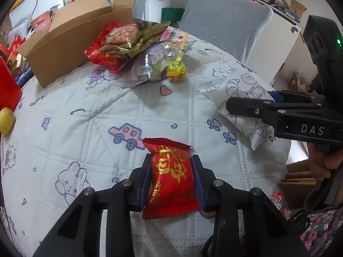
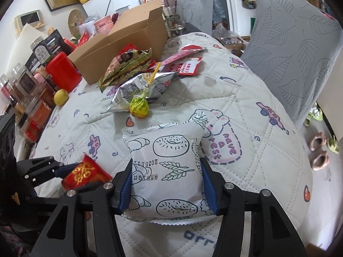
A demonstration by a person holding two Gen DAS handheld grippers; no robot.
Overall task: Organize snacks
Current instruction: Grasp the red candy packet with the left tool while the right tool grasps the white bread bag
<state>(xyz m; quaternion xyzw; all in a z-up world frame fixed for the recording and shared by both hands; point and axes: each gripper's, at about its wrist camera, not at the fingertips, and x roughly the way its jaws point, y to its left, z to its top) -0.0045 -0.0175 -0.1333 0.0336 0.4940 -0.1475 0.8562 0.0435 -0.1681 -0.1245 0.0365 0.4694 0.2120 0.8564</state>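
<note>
Both claws clamped on snack packets over the quilted table.

The left gripper [image 1: 171,182] pinches a red packet [image 1: 171,180] with gold print near the table's [image 1: 85,111] near edge; its lower end hides behind the fingers. The right gripper [image 2: 167,184] squeezes a white packet [image 2: 169,171] drawn with bagels, its bottom seam cut off by the claw. Toward the far edge, a heap of snacks [image 1: 128,42] with a green lollipop [image 1: 176,71] lies beside an open cardboard box [image 1: 75,34], whose inside cannot be seen. Bare quilt lies between heap and claws.
</note>
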